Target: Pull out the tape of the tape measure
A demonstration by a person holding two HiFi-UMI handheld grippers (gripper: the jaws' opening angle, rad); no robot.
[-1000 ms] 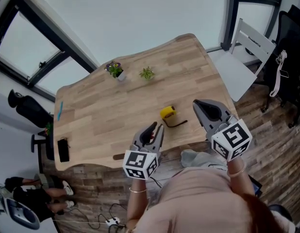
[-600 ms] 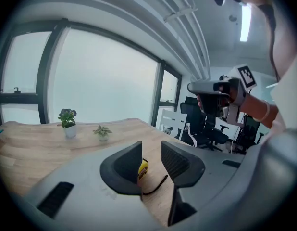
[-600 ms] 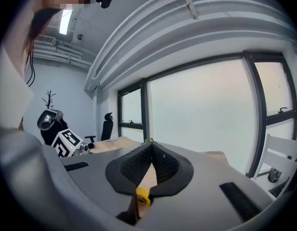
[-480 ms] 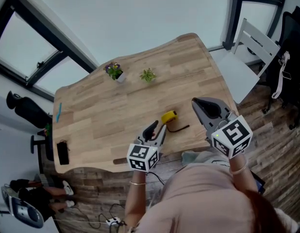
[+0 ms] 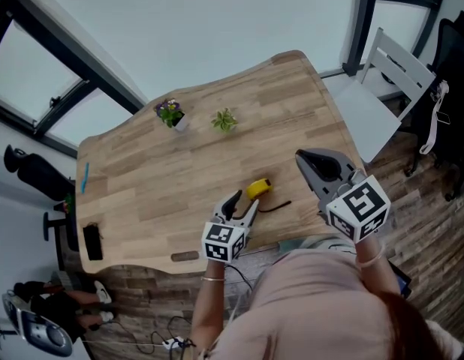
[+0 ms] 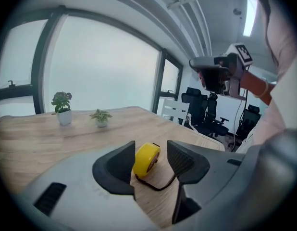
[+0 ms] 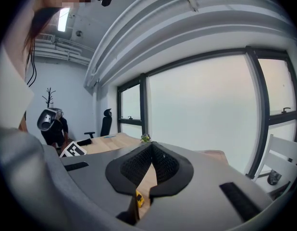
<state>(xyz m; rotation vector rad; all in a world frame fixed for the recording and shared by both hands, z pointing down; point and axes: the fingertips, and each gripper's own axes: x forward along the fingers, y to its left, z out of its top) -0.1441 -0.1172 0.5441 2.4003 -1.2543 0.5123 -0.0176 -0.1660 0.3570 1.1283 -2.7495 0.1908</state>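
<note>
The tape measure (image 5: pixel 258 188) lies on the pale wooden counter (image 5: pixel 172 163), near the front edge and closer to the person's right. It is a small, round-shouldered yellow case with a glossy plastic shell. A thin black strap (image 5: pixel 275 207) loops out from it across the planks. The counter top is made of narrow glued strips with a smooth finish and a wavy rim.

The left hand-held gripper (image 5: pixel 243 203) sits low over the counter, just short of the case. Its two dark, ribbed pads have just been opening and stand released. Seen along them, the yellow case (image 6: pixel 146 159) shows in the gap between the tips, but neither pad touches it.

The right hand-held gripper (image 5: pixel 305 160) hangs off to the right of the case, apart from it. Its grey, beak-shaped jaws are clenched tip to tip on nothing (image 7: pixel 151 147).

Two little potted plants (image 5: pixel 170 112) (image 5: pixel 224 119) stand at the far side.
</note>
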